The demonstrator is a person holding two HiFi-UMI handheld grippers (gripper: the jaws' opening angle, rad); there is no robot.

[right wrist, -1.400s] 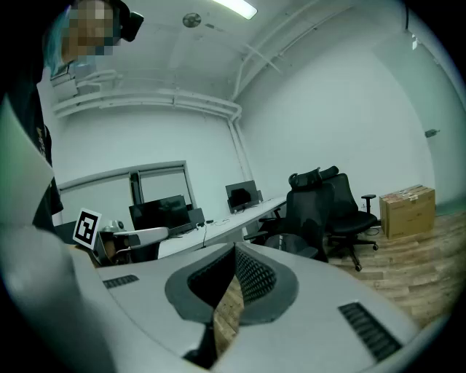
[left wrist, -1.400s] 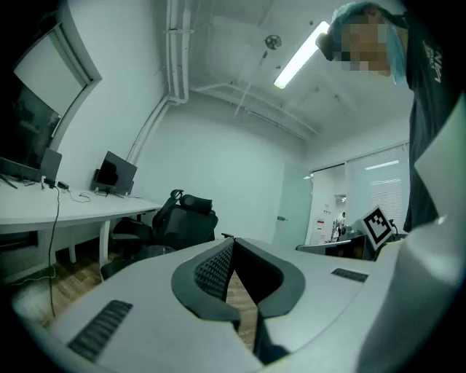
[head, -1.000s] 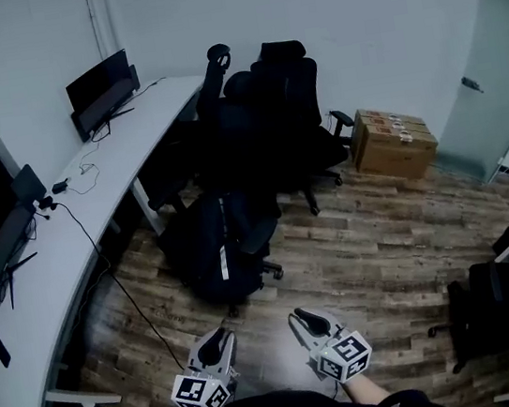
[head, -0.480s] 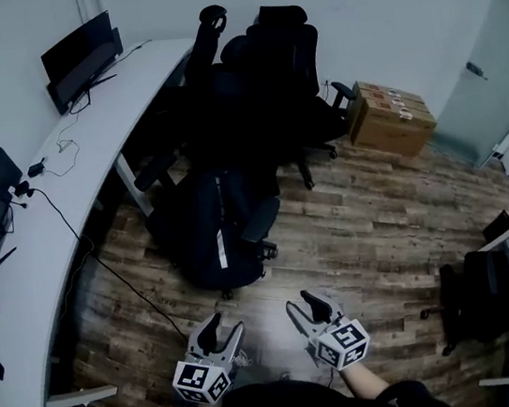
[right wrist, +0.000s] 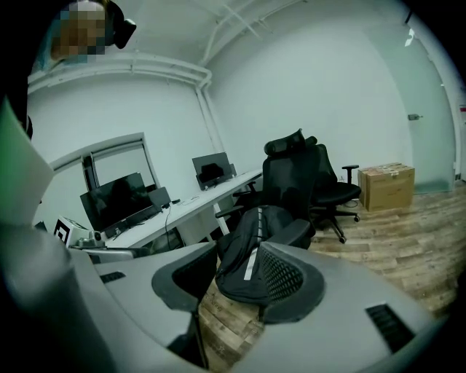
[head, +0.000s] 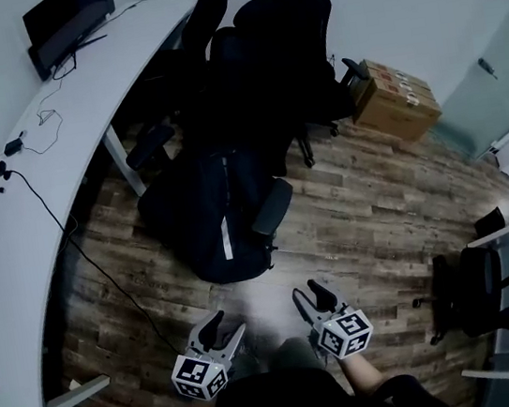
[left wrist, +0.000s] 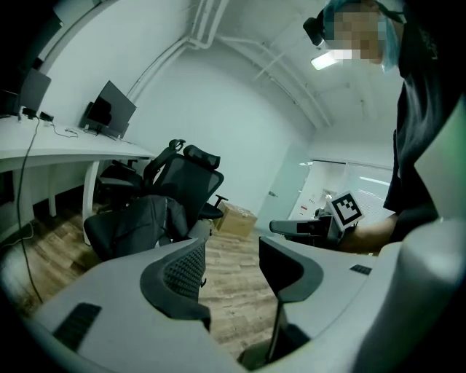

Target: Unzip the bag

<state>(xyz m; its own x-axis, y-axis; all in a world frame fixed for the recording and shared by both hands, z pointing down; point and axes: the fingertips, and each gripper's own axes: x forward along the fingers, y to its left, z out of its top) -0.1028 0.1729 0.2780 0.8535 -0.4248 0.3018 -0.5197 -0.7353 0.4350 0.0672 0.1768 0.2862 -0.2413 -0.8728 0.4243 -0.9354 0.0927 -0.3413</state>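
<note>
A black backpack (head: 208,209) with a pale reflective strip lies slumped on a low office chair ahead of me; its zip is too small to make out. It also shows as the backpack (left wrist: 138,222) in the left gripper view and the backpack (right wrist: 247,255) in the right gripper view, framed between the jaws there. My left gripper (head: 221,327) and right gripper (head: 309,292) hang side by side near my body, well short of the bag. Both have just been opening their jaws, and both stand open with nothing between them.
A long white desk (head: 43,182) with monitors (head: 66,17) and cables curves along the left. Several black office chairs (head: 278,43) crowd behind the bag. A cardboard box (head: 395,96) sits at the back right, another chair (head: 476,288) at the right. A cable (head: 104,277) runs over the wooden floor.
Both grippers went from shut to open. They have dropped lower and forward, and the view has tilted down so the bag sits nearer the middle.
</note>
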